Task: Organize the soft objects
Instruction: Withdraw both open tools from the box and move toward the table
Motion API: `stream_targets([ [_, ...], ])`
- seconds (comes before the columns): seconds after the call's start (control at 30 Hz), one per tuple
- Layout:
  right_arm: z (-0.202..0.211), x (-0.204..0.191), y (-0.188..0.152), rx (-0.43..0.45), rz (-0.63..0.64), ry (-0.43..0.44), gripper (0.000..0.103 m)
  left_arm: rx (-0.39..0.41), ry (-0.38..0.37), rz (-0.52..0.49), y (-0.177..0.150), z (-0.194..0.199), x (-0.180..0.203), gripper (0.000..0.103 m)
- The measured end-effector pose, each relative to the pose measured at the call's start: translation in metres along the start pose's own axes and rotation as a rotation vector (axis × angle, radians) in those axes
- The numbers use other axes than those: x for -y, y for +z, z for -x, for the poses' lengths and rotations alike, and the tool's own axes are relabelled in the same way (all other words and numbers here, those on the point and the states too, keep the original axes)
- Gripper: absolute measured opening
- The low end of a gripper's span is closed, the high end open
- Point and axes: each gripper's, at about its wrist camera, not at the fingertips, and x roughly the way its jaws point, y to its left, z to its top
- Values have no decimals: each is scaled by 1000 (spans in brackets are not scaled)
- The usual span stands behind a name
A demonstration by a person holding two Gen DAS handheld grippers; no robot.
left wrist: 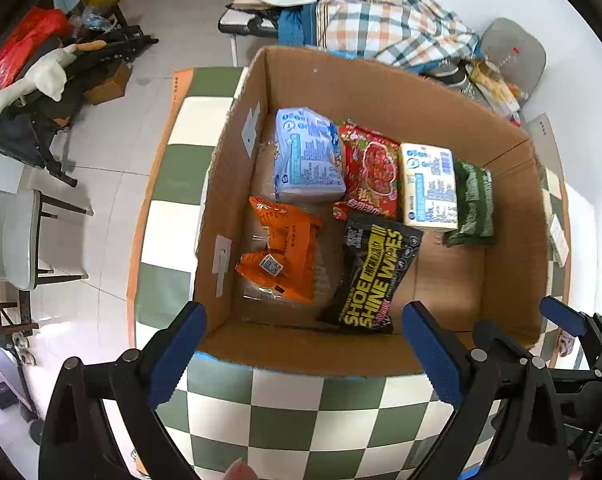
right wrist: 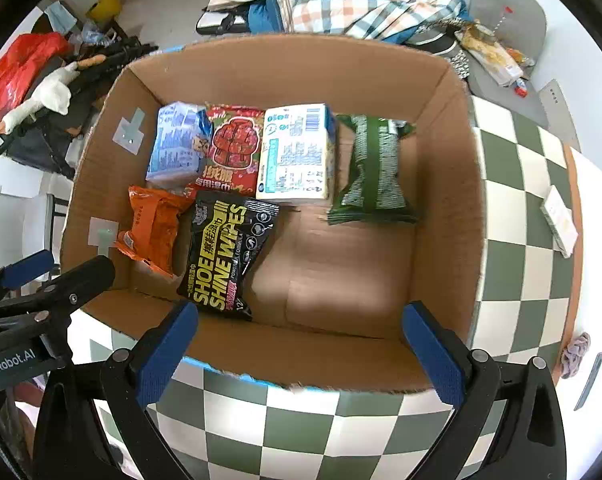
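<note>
An open cardboard box (left wrist: 381,80) (right wrist: 285,72) stands on a green-and-white checkered table (left wrist: 293,416) (right wrist: 313,424). Inside lie several soft packs: a black shoe-wipes pack (left wrist: 375,276) (right wrist: 229,252), an orange pack (left wrist: 281,248) (right wrist: 153,228), a blue tissue pack (left wrist: 305,156) (right wrist: 177,144), a red pack (left wrist: 371,172) (right wrist: 233,148), a white tissue pack (left wrist: 429,184) (right wrist: 297,152) and a green pack (left wrist: 475,204) (right wrist: 375,172). My left gripper (left wrist: 305,356) is open and empty above the box's near wall. My right gripper (right wrist: 299,354) is open and empty there too, beside the left one.
A small white box (right wrist: 559,220) and a purple cloth (right wrist: 575,354) lie on the table's right side. A grey chair (left wrist: 513,56) and a cot with plaid bedding (left wrist: 385,12) stand behind. Clutter (left wrist: 41,80) lies on the floor at left.
</note>
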Motion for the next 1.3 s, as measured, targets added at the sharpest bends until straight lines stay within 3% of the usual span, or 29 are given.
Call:
stream_targets([
  [0.27, 56, 14, -33, 96, -28, -5, 103, 119, 3, -56, -28, 59, 18, 100],
  [0.47, 112, 27, -58, 191, -47, 11, 103, 178, -35, -78, -45, 102, 30, 100],
  [0.83, 165, 57, -89, 251, -97, 120, 103, 230, -34, -142, -57, 145, 74, 100],
  [1.03, 164, 136, -105, 255, -265, 138, 103, 197, -64, -245, -50, 134, 156, 100],
  [1.3, 138, 305, -150, 213, -588, 61, 103, 3, -220, -296, -30, 69, 299, 100],
])
